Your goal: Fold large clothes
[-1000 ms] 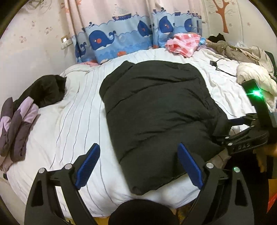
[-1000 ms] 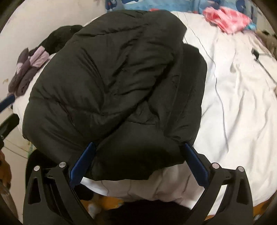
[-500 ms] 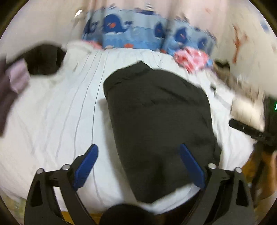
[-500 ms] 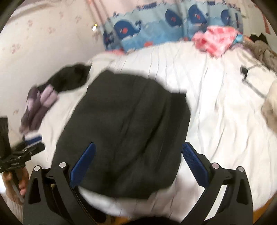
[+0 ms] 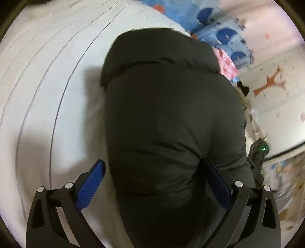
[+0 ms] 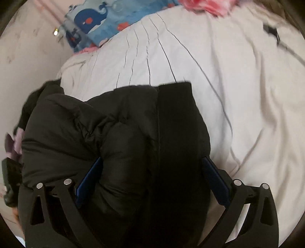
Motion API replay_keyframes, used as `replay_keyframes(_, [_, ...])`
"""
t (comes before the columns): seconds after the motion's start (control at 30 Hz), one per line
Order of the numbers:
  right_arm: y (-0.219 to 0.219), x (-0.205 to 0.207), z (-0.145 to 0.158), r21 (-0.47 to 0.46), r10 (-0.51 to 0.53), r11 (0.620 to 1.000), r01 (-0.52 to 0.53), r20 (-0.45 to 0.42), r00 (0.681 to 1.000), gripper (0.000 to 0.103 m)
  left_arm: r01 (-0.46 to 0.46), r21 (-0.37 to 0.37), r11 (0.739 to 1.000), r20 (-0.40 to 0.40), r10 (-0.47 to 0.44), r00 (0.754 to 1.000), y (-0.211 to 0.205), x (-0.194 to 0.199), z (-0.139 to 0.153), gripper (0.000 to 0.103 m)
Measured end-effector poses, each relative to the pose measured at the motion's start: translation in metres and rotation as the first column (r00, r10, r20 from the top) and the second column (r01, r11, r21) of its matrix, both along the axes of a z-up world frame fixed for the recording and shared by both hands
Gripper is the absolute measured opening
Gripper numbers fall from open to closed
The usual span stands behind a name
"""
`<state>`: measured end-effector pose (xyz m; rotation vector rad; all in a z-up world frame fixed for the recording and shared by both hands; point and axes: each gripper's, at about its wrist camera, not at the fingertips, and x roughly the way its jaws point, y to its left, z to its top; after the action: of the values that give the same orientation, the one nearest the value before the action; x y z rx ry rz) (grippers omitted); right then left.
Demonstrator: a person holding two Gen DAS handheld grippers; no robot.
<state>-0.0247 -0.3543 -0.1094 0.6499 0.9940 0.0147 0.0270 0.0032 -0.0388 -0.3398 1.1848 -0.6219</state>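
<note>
A black puffer jacket [image 5: 167, 114] lies folded into a long bundle on the white striped bed sheet [image 5: 47, 95]. My left gripper [image 5: 152, 181] is open wide over the bundle's near end. Its left fingertip [image 5: 93, 183] hangs above the sheet and the right one is sunk in the jacket. In the right wrist view the jacket [image 6: 124, 124] fills the lower left. My right gripper [image 6: 152, 179] is open wide astride its thick edge, with the left pad buried in a fold and the right pad at the jacket's rim. The right gripper [image 5: 257, 152], with a green light, shows beside the jacket.
Blue whale-print pillows [image 5: 225, 36] [image 6: 91, 19] line the bed's far side, with a pink checked garment [image 5: 226, 63] [image 6: 205, 5] beside them. A black cable [image 6: 272, 32] lies on the sheet [image 6: 228, 76]. Purple and dark clothes [image 6: 13, 145] are heaped at the left edge.
Both grippers have dropped and closed in on the jacket while rolling. Its near end now sits between each pair of fingers, where before it lay ahead of them.
</note>
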Motion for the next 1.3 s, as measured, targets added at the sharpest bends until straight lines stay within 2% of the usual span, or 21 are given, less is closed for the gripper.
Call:
replay_keyframes(0.07, [-0.003, -0.001, -0.006, 0.073, -0.025, 0.997, 0.022, 0.032, 0.999, 0.097, 0.045, 0.127, 0.991, 0.150, -0.064, 0.987, -0.020, -0.013, 0.027, 0.076])
replay_keyframes(0.1, [-0.002, -0.001, -0.011, 0.134, -0.060, 0.989, 0.053, 0.044, 0.997, 0.097, 0.055, 0.179, 0.982, 0.203, -0.091, 0.975, -0.029, -0.018, 0.040, 0.072])
replay_keyframes(0.17, [0.009, -0.001, -0.016, 0.198, -0.087, 0.977, 0.073, 0.061, 0.994, 0.097, 0.052, 0.231, 0.971, 0.259, -0.113, 0.959, -0.035, -0.020, 0.058, 0.065])
replay_keyframes(0.2, [0.017, 0.000, -0.016, 0.224, -0.083, 0.972, 0.065, 0.072, 0.994, 0.097, 0.043, 0.244, 0.969, 0.285, -0.114, 0.952, -0.034, -0.022, 0.070, 0.065])
replay_keyframes(0.3, [0.053, 0.004, -0.011, 0.259, -0.001, 0.966, -0.027, 0.111, 0.994, 0.097, 0.006, 0.246, 0.969, 0.330, -0.089, 0.940, -0.014, -0.026, 0.092, 0.065])
replay_keyframes(0.37, [0.068, 0.006, -0.009, 0.190, 0.049, 0.980, -0.066, 0.095, 0.994, 0.097, -0.017, 0.302, 0.953, 0.328, -0.087, 0.941, 0.000, -0.026, 0.086, 0.065])
replay_keyframes(0.43, [0.072, 0.009, -0.004, 0.101, 0.086, 0.990, -0.095, 0.086, 0.993, 0.097, -0.013, 0.364, 0.931, 0.267, -0.091, 0.959, 0.009, -0.015, 0.058, 0.066])
replay_keyframes(0.47, [0.069, 0.010, 0.000, 0.074, 0.094, 0.992, -0.099, 0.071, 0.993, 0.097, -0.015, 0.374, 0.927, 0.255, -0.088, 0.963, 0.013, -0.013, 0.046, 0.073])
replay_keyframes(0.5, [0.067, 0.009, 0.008, 0.043, 0.092, 0.995, -0.094, 0.060, 0.994, 0.097, -0.023, 0.362, 0.932, 0.236, -0.067, 0.970, 0.021, -0.012, 0.033, 0.076])
replay_keyframes(0.57, [0.066, -0.001, 0.033, -0.045, 0.090, 0.995, -0.086, 0.099, 0.991, 0.097, -0.051, 0.301, 0.952, 0.207, -0.013, 0.978, 0.039, -0.010, 0.031, 0.079])
replay_keyframes(0.63, [0.074, -0.017, 0.062, -0.133, 0.128, 0.986, -0.105, 0.178, 0.976, 0.097, -0.108, 0.310, 0.945, 0.250, 0.029, 0.968, 0.049, -0.018, 0.042, 0.079])
replay_keyframes(0.7, [0.089, -0.029, 0.077, -0.223, 0.172, 0.967, -0.124, 0.208, 0.963, 0.097, -0.148, 0.320, 0.936, 0.319, 0.040, 0.947, 0.049, -0.034, 0.053, 0.082])
replay_keyframes(0.73, [0.103, -0.027, 0.072, -0.293, 0.210, 0.943, -0.156, 0.164, 0.964, 0.097, -0.152, 0.321, 0.935, 0.330, 0.040, 0.943, 0.047, -0.039, 0.054, 0.088])
replay_keyframes(0.77, [0.113, -0.024, 0.064, -0.325, 0.235, 0.927, -0.187, 0.114, 0.965, 0.097, -0.154, 0.333, 0.930, 0.337, 0.035, 0.941, 0.044, -0.044, 0.050, 0.092])
replay_keyframes(0.8, [0.118, -0.017, 0.047, -0.309, 0.256, 0.924, -0.226, 0.060, 0.965, 0.097, -0.152, 0.342, 0.927, 0.336, 0.030, 0.941, 0.040, -0.045, 0.045, 0.093])
replay_keyframes(0.9, [0.112, -0.015, 0.043, -0.253, 0.209, 0.947, -0.199, 0.015, 0.978, 0.097, -0.160, 0.326, 0.932, 0.273, 0.069, 0.959, 0.045, -0.044, 0.032, 0.094])
replay_keyframes(0.97, [0.115, -0.030, 0.064, -0.284, 0.211, 0.940, -0.187, 0.055, 0.976, 0.097, -0.178, 0.314, 0.933, 0.282, 0.087, 0.955, 0.052, -0.054, 0.044, 0.094])
replay_keyframes(1.1, [0.133, -0.081, 0.092, -0.345, 0.259, 0.918, -0.197, 0.146, 0.955, 0.097, -0.191, 0.362, 0.912, 0.375, 0.045, 0.926, 0.051, -0.088, 0.060, 0.094])
replay_keyframes(1.2, [0.154, -0.097, 0.070, -0.400, 0.295, 0.883, -0.247, 0.061, 0.954, 0.097, -0.202, 0.340, 0.919, 0.364, 0.070, 0.929, 0.060, -0.103, 0.060, 0.094])
replay_keyframes(1.27, [0.147, -0.091, 0.053, -0.324, 0.282, 0.909, -0.264, 0.008, 0.959, 0.097, -0.202, 0.314, 0.928, 0.337, 0.090, 0.937, 0.064, -0.110, 0.058, 0.094])
replay_keyframes(1.3, [0.143, -0.093, 0.059, -0.308, 0.257, 0.920, -0.242, 0.006, 0.966, 0.097, -0.202, 0.312, 0.928, 0.328, 0.095, 0.940, 0.064, -0.113, 0.058, 0.094])
